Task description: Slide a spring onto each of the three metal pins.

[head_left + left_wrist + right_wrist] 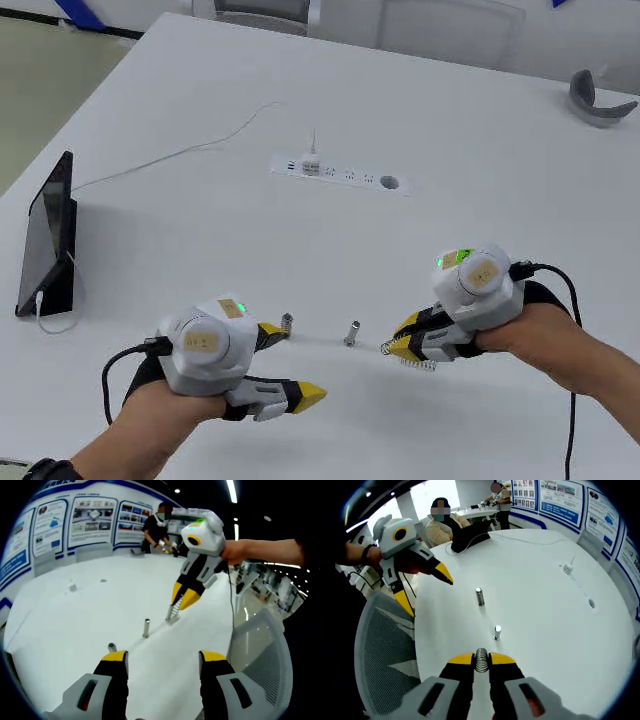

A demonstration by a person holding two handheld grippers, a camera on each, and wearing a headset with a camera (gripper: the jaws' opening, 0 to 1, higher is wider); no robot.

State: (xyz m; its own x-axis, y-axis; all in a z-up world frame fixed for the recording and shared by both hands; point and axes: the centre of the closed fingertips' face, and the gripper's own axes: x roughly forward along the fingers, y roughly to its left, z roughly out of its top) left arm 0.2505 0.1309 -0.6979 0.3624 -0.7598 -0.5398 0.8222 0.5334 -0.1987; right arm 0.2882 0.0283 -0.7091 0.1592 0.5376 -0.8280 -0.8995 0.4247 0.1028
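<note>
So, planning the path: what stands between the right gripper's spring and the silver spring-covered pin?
One bare silver metal pin, shown in the right gripper view.

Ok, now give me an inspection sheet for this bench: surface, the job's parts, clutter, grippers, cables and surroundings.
Surface: white table, matt and flat.
Job's things: pin wearing a spring; bare pin beside it; spring in the right gripper's jaws, and I cannot tell whether it is on a third pin; loose spring lying by that gripper.
Clutter: tablet at the left edge; grey curved object at the far right.
Grippers: left gripper open, holding nothing; right gripper shut on the spring.
Cables: power strip with one plug; thin cable running left; black lead from the right gripper.
Surroundings: mesh chair, posters, people at another table.
</note>
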